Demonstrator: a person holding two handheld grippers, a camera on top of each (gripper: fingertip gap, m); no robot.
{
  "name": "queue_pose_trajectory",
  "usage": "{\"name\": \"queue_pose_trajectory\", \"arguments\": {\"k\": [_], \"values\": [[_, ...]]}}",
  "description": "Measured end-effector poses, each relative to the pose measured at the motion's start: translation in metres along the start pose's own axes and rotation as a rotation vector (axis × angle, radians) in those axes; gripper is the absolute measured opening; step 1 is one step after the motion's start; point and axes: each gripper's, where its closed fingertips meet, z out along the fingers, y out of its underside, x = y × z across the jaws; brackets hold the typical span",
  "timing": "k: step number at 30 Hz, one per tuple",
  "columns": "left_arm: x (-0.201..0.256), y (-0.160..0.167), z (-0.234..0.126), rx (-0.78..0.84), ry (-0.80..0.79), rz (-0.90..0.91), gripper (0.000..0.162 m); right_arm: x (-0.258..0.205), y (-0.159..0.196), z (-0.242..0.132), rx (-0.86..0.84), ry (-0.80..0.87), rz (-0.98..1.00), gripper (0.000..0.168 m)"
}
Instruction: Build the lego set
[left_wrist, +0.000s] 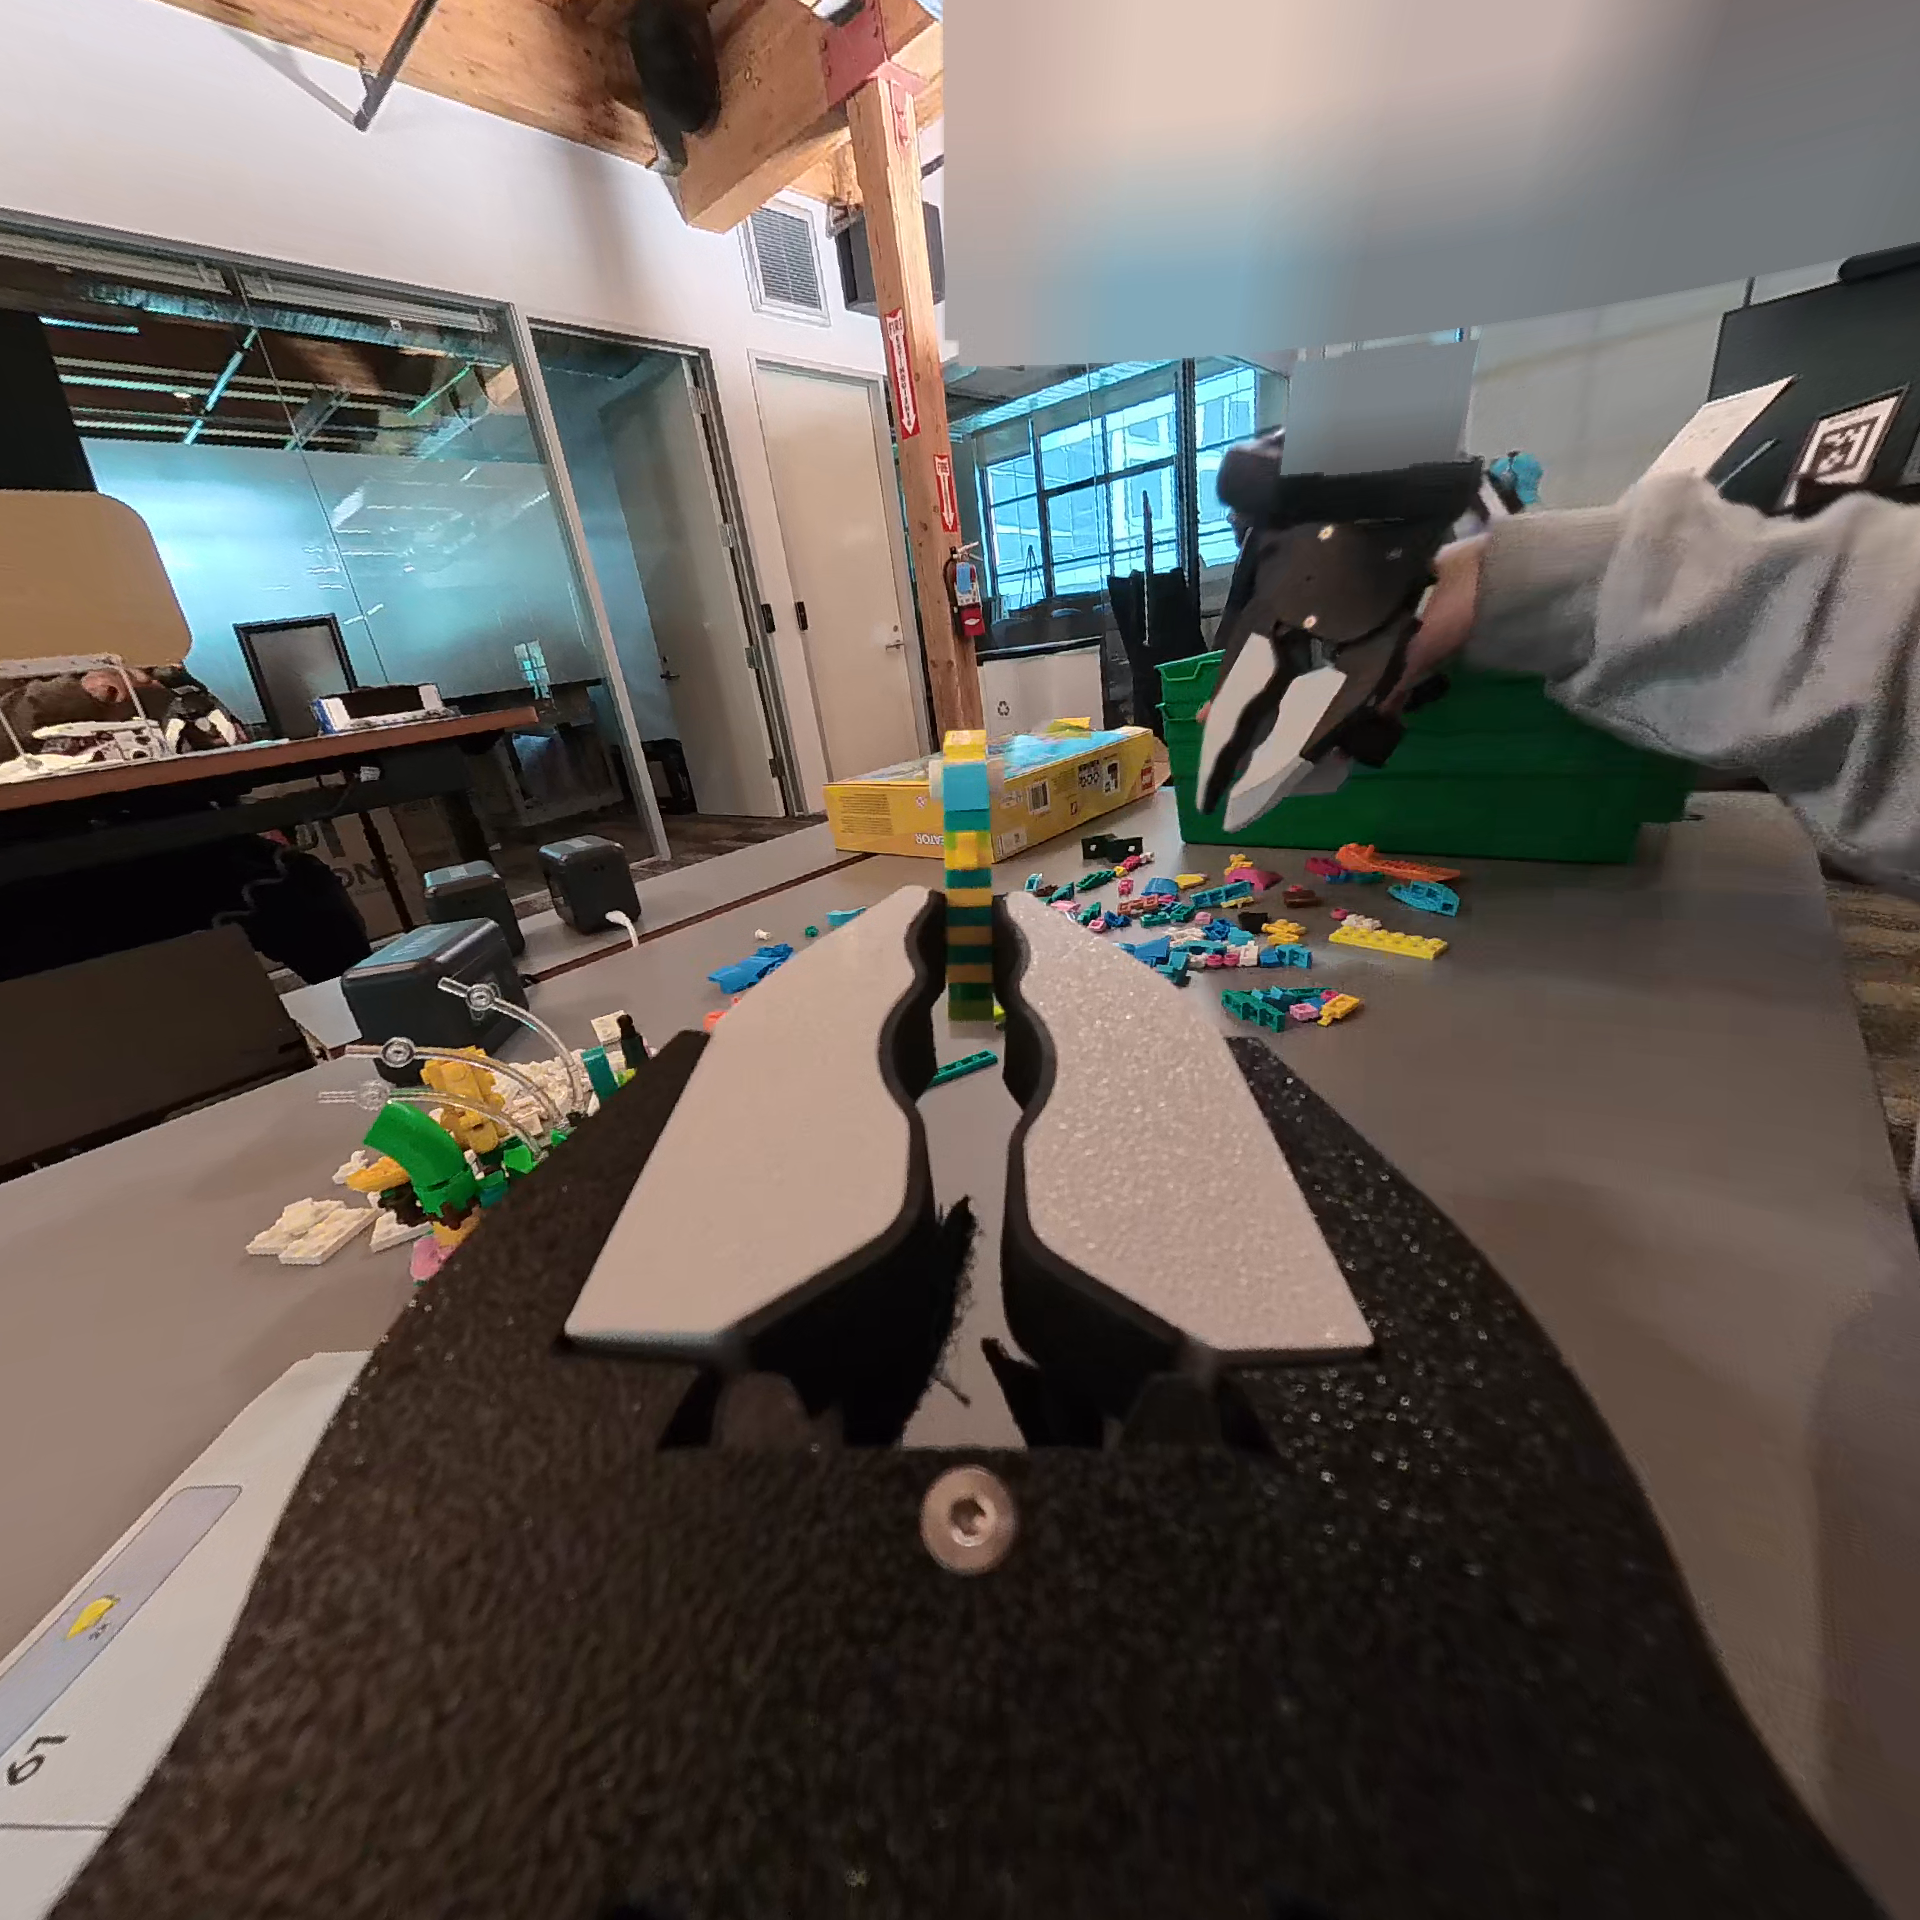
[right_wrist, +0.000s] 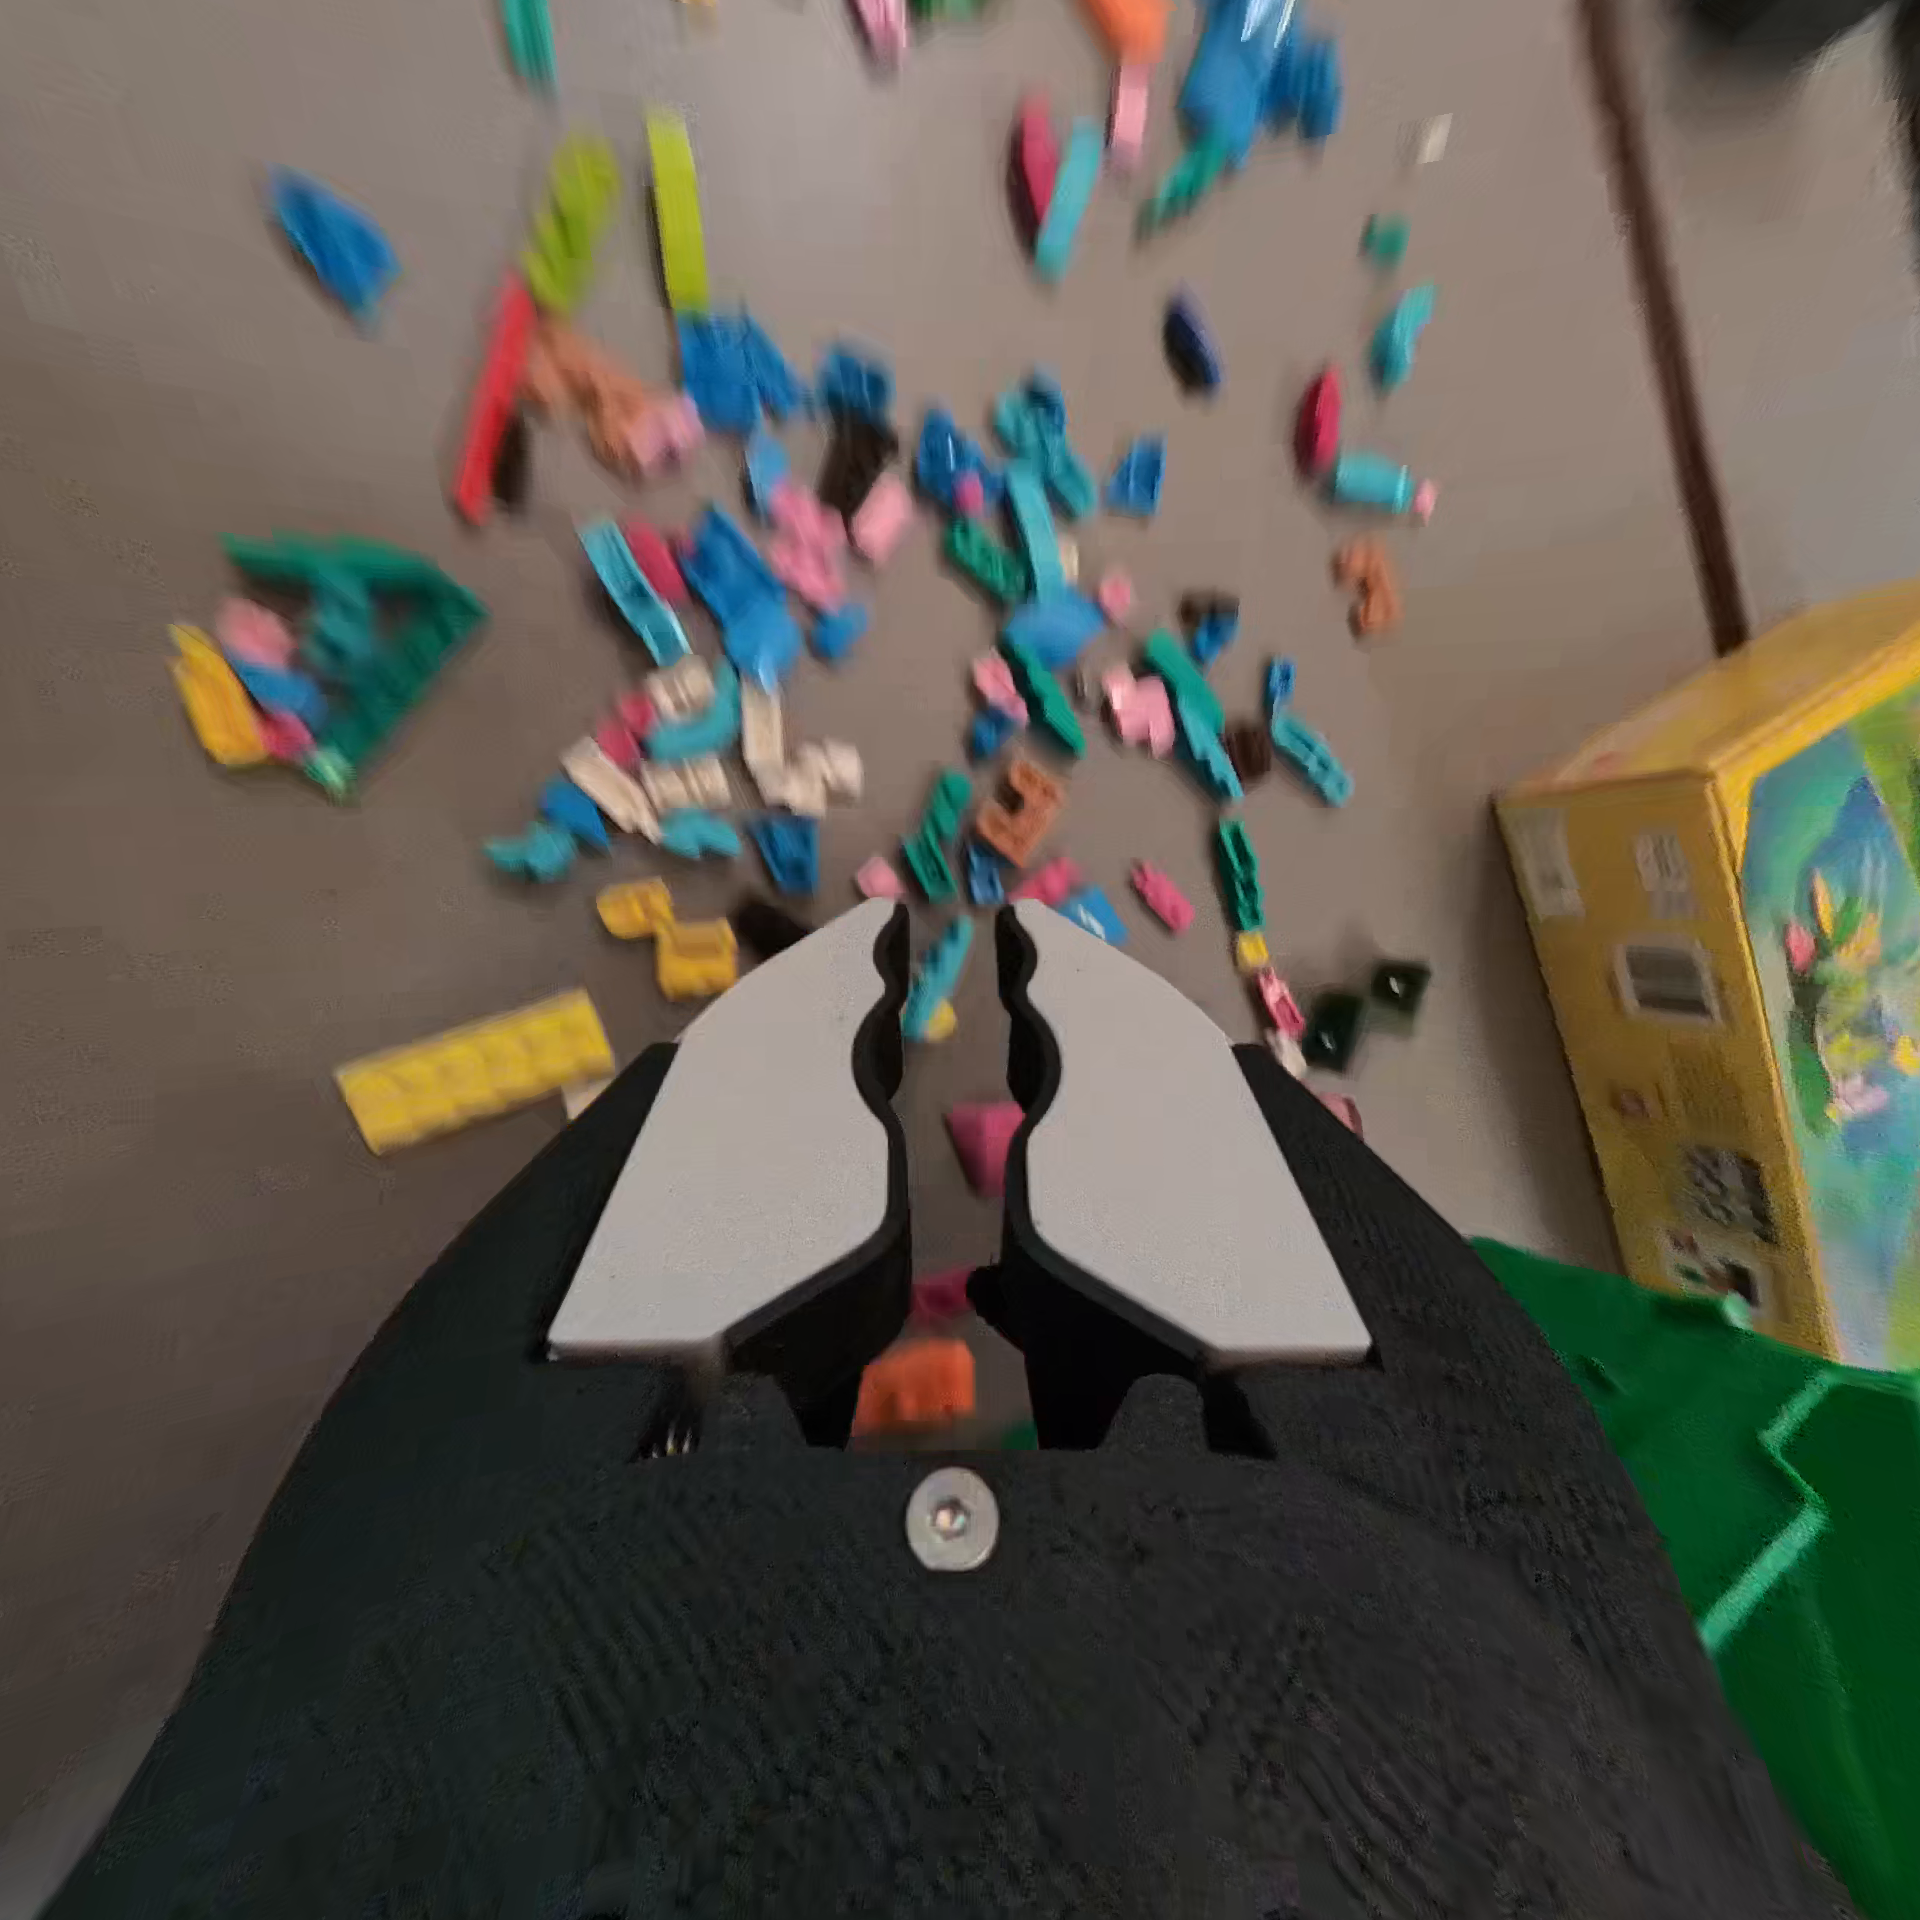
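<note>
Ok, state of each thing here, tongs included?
Left tongs: shut on tower.
Tower: upright, held near its base.
Right tongs: open, empty, above loose bricks.
Loose bricks: scattered on table.
Box: lying flat.
Green bins: stacked.

A tall, narrow lego tower (left_wrist: 968, 883) of stacked green, yellow and turquoise bricks stands upright on the grey table (left_wrist: 1558, 1091), with loose multicoloured pieces (right_wrist: 831, 623) scattered flat beside it.

Left gripper (left_wrist: 971, 935) clamped, right gripper (right_wrist: 951, 935) raised, jaws apart
</note>
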Motion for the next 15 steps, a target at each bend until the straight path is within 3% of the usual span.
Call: {"name": "queue_pose_trajectory", "arguments": {"k": [4,11,15], "values": [[0.001,0.001,0.001,-0.007,0.002,0.009,0.008,0.01,0.025,0.013,-0.219,-0.146,0.041,0.011],[0.003,0.002,0.001,-0.015,0.006,0.033,0.007,0.033,0.046,0.036,-0.453,-0.165,-0.01,0.023],[0.003,0.002,0.0,-0.014,0.005,0.033,0.007,0.036,0.052,0.04,-0.52,-0.192,-0.025,0.015]]}}
